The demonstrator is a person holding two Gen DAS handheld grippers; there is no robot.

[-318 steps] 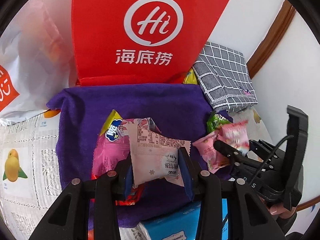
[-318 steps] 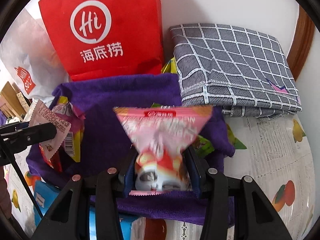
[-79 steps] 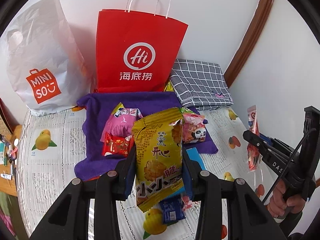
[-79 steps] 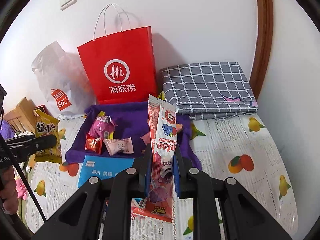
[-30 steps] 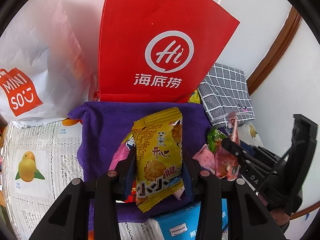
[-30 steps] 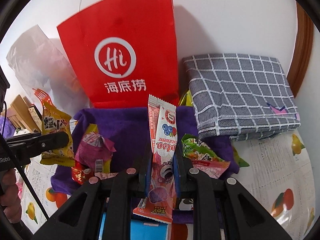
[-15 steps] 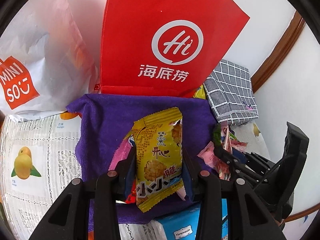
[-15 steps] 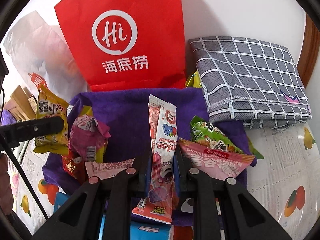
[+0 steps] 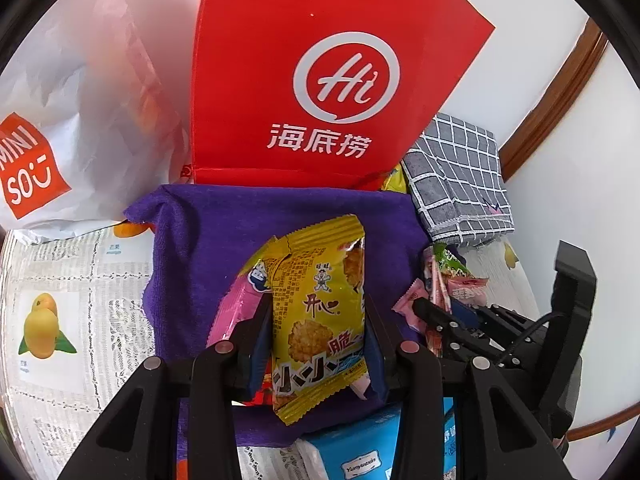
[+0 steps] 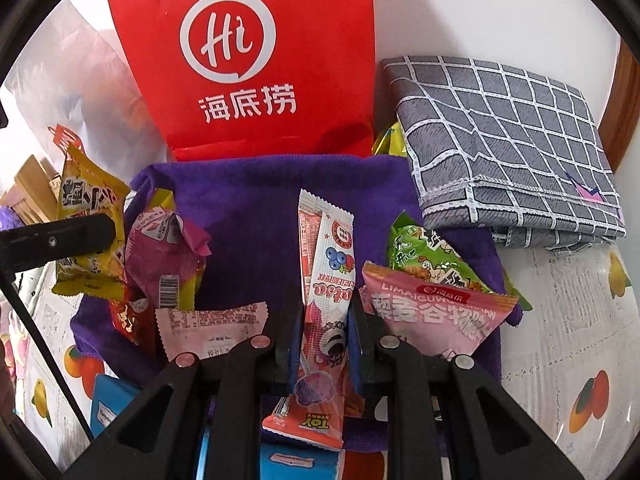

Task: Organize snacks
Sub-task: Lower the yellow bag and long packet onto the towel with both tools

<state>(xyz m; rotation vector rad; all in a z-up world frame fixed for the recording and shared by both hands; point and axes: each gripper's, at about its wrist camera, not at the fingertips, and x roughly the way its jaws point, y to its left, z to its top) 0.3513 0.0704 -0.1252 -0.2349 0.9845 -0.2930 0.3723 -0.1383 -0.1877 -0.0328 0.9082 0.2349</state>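
We clamp the left gripper [image 9: 318, 320] on the light, crinkly yellow packet [image 9: 320, 312] mid-body. Our right gripper [image 10: 325, 332] pinches the slim pink stick pack [image 10: 326, 300] (slippery film) above the purple towel's [image 10: 248, 208] near edge.

**Both snacks brought down over the purple cloth**

I have carried the yellow cracker packet [image 9: 318, 320] and the pink candy stick [image 10: 326, 308] from above the table to the purple cloth [image 10: 248, 216], close before the red bag [image 10: 248, 60].
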